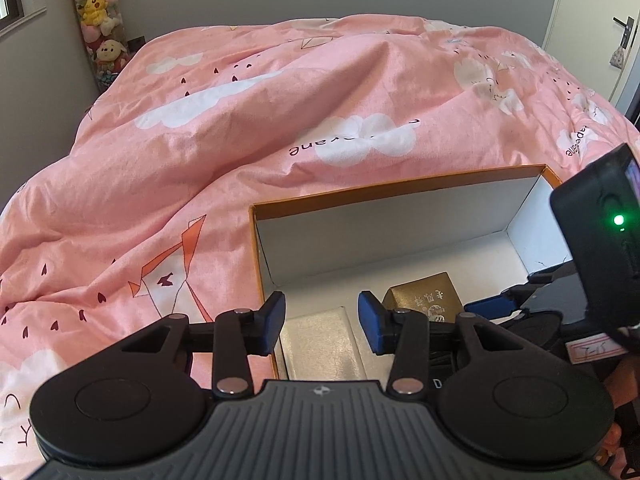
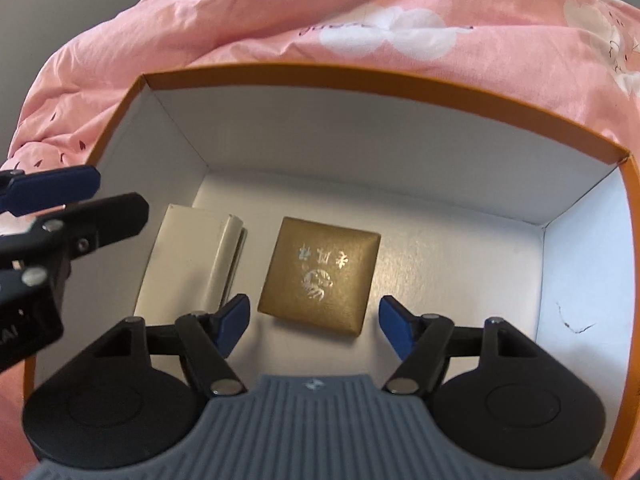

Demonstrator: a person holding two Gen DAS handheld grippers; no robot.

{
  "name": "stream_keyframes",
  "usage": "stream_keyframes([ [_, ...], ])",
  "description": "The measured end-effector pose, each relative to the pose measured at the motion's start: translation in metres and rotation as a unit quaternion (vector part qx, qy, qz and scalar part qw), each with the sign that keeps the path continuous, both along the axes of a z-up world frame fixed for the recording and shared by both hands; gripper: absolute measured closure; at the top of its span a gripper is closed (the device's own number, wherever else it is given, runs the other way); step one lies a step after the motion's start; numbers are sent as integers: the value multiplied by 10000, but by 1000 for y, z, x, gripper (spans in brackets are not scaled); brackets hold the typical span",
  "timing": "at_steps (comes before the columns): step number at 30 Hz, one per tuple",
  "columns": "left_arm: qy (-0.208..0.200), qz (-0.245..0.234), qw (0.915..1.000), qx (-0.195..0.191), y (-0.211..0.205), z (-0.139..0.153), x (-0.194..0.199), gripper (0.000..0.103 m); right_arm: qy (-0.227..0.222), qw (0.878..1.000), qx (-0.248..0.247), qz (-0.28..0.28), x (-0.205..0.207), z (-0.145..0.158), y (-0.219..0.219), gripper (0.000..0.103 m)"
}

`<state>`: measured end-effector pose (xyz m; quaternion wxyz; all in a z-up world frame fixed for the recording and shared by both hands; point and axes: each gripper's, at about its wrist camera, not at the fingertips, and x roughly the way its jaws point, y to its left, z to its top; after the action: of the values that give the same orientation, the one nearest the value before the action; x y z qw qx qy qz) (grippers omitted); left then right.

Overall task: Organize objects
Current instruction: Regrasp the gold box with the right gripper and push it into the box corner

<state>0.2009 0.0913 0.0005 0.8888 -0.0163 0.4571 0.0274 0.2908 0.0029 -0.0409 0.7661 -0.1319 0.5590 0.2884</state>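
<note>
Inside orange-rimmed box (image 2: 384, 74) on bed, pink quilt (image 1: 200, 152) beneath: one gold case (image 2: 320, 276), one cream wallet-like item (image 2: 188, 256), side by side, apart.

Right hand-held gripper (image 2: 314, 326) jaws apart, empty, above gold case. Left hand-held gripper (image 1: 322, 326) jaws apart, empty, over cream item.

Risks:
- grippers close together, could collide
- soft quilt, box may tip if wall pushed

Count: two grippers, one box, two items.

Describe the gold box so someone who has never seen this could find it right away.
On the pink duvet sits an open orange-rimmed box with a white inside. On its floor lie two items; the gold box is the square one with silver lettering, right of the cream case.
</note>
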Motion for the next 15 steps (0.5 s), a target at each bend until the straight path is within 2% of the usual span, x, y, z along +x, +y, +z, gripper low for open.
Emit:
stream_keyframes([
  [6,0,-61,10000,46,0,-2,0,52,108,9999,-56,-76,1,-7,2,40],
  [15,46,-224,9996,181,0,-7,2,59,-138,9969,626,-450,16,24,-14,42],
])
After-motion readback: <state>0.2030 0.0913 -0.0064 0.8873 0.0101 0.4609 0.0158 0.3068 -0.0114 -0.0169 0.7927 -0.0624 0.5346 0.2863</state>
